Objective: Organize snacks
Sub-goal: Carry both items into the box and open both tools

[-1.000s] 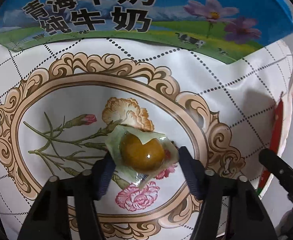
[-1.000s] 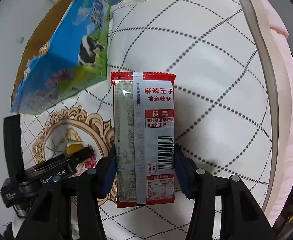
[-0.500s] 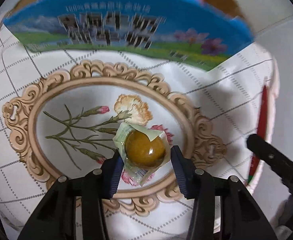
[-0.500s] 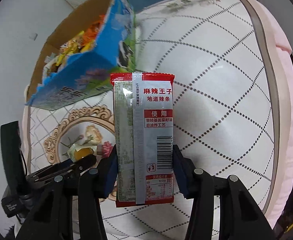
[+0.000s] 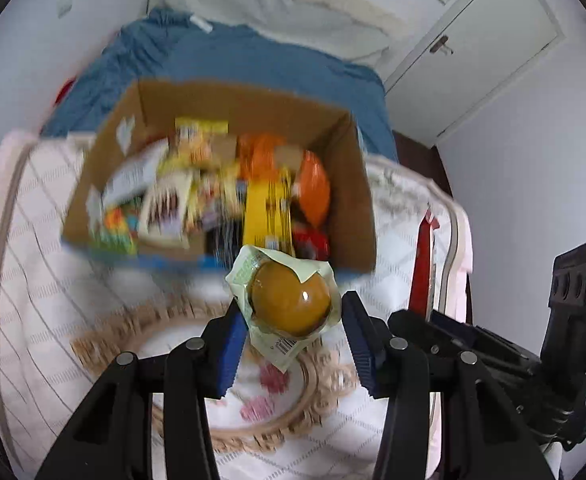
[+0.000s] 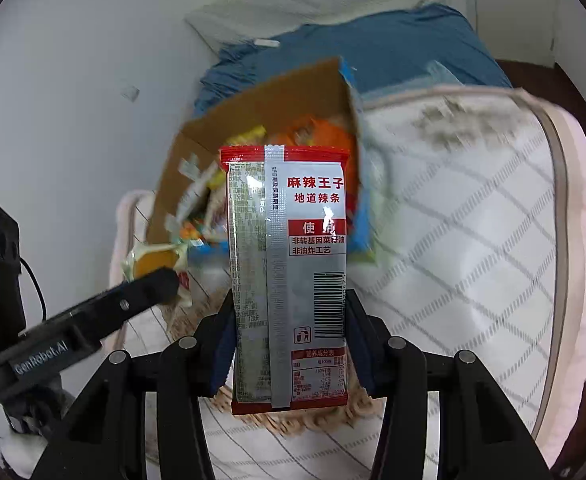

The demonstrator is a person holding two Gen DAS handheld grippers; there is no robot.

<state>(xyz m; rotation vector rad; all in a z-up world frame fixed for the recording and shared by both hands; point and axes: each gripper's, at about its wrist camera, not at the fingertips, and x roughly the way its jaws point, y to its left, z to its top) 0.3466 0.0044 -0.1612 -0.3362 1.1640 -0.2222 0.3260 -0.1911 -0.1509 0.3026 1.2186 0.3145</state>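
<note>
Though blurred, snack box [image 5: 345, 184], packets indistinct

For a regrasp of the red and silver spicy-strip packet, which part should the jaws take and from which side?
Grip the spicy-strip packet across its narrow width on the lower half, coming from below its bottom edge, as the right hand-held gripper does now. It is flat, long and upright, so pads on the two long edges hold it steady. The cardboard box lies beyond.
</note>
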